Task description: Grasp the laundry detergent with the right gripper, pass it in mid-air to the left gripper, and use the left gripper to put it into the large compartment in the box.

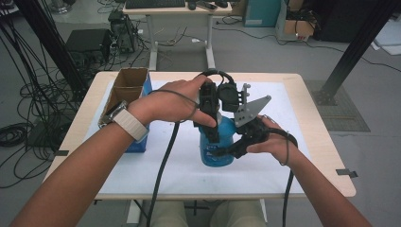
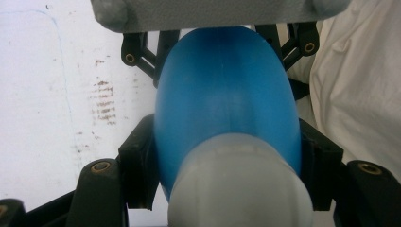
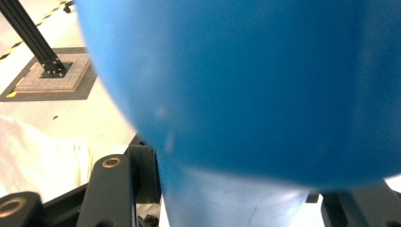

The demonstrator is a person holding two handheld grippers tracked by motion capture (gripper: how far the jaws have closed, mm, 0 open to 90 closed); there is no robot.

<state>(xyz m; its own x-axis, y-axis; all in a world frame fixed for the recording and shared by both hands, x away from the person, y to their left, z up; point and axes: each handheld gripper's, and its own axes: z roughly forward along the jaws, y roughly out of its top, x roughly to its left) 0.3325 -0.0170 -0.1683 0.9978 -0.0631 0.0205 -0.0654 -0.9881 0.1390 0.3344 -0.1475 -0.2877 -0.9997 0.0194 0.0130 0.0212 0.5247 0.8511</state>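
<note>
A blue plastic bottle [image 1: 222, 139] stands upright on the white mat, in front of the person. My left gripper [image 1: 213, 127] points straight down over it and is shut on the bottle's pale cap [image 2: 241, 189]; the blue body [image 2: 227, 94] swells out below it. My right gripper [image 1: 222, 151] comes in from the right and is shut on the bottle's lower body. In the right gripper view the blue bottle [image 3: 246, 80] looms very close, with that gripper [image 3: 231, 198] pressed on either side of it. The right gripper's grey plate [image 2: 213, 14] crosses the top of the left gripper view.
An open cardboard box [image 1: 127, 90] rests on a blue box [image 1: 139, 144] at the mat's left side. The white mat [image 1: 293, 142] covers most of the wooden table [image 1: 326, 156]. Cables trail toward the near edge. A desk [image 1: 179, 9] and black frame posts stand beyond.
</note>
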